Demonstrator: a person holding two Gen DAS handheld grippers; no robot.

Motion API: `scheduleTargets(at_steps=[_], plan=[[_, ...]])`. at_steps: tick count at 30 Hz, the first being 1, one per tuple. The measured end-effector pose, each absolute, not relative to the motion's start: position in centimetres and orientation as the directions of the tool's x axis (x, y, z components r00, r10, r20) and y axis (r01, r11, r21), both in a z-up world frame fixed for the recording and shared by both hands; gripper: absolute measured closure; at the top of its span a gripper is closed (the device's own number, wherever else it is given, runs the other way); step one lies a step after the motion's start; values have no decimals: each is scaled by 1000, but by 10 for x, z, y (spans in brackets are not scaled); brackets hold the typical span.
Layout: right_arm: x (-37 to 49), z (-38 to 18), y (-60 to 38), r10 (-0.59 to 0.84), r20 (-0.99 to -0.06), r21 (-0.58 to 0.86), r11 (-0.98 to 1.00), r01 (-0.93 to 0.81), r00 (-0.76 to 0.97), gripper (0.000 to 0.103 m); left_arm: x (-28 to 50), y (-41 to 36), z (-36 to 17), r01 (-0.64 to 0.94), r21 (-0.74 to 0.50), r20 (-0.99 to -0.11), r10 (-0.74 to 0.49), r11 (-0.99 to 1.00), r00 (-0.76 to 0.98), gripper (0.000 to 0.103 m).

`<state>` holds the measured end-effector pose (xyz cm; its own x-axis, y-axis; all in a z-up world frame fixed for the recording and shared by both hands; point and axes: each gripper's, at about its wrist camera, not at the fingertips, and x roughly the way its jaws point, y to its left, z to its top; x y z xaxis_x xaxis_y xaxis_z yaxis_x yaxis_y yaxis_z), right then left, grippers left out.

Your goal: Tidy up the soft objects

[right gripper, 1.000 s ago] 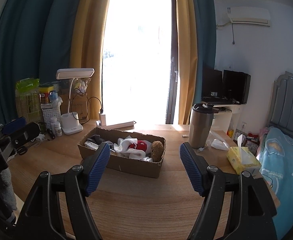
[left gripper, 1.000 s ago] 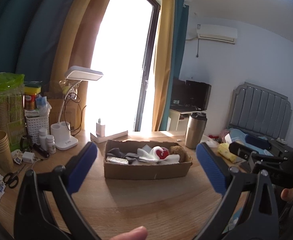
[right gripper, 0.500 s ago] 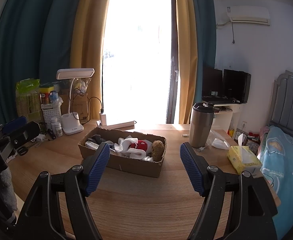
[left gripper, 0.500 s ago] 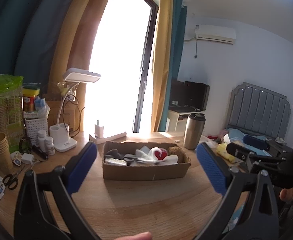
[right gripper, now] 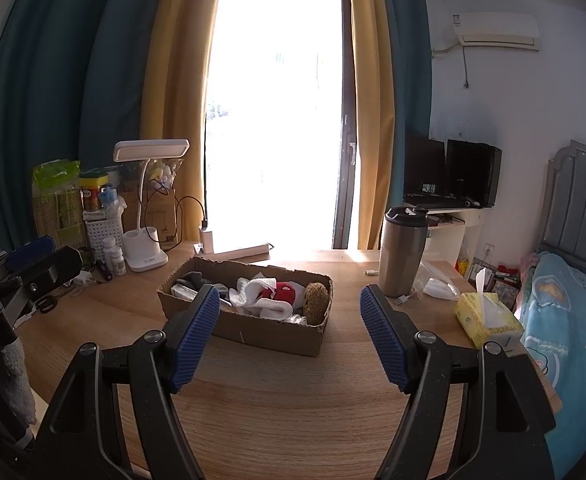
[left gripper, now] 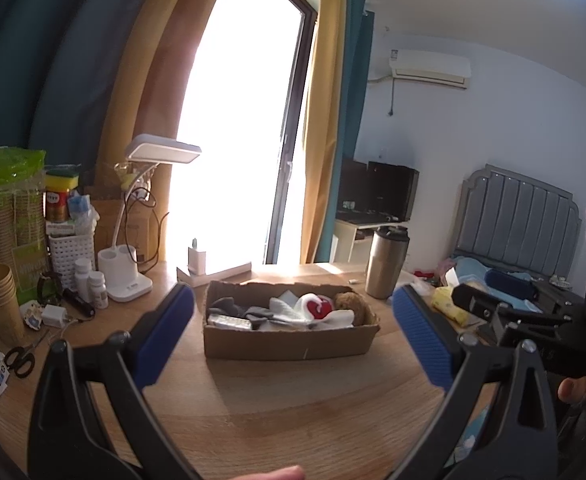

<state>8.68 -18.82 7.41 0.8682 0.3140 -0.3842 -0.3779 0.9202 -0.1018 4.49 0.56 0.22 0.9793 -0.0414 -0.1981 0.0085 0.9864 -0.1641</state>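
The cardboard box (left gripper: 289, 344) sits in the middle of the table (left gripper: 293, 412), well back from the near edge, and holds the soft things: grey socks (left gripper: 229, 307), a white cloth (left gripper: 289, 310), a red and white piece (left gripper: 318, 306) and a brown plush toy (left gripper: 351, 303) at its right end. My left tongs (left gripper: 293, 340) hang level above the near part of the table, spread wide and holding nothing, with the box framed between the blue pads (left gripper: 165, 336). My right tongs (right gripper: 287, 334) are just as spread and empty, aimed at the box from its right. No writing on the box is legible to me. Bare wood lies between both tongs and the box. A steel mug (right gripper: 403, 252) stands toward the far right corner, a tissue pack (right gripper: 487, 320) near the right edge, and a desk lamp (left gripper: 141, 216) and bottles (left gripper: 91, 282) crowd the far left.
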Motion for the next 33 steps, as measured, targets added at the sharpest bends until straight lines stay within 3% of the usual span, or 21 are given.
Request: scheduleTargets(at_steps=[33], plan=[[89,68,-187,307,-390,-115,919,-377,868,27,46,4,1,-8,-167,-214,-29,986,976,2]])
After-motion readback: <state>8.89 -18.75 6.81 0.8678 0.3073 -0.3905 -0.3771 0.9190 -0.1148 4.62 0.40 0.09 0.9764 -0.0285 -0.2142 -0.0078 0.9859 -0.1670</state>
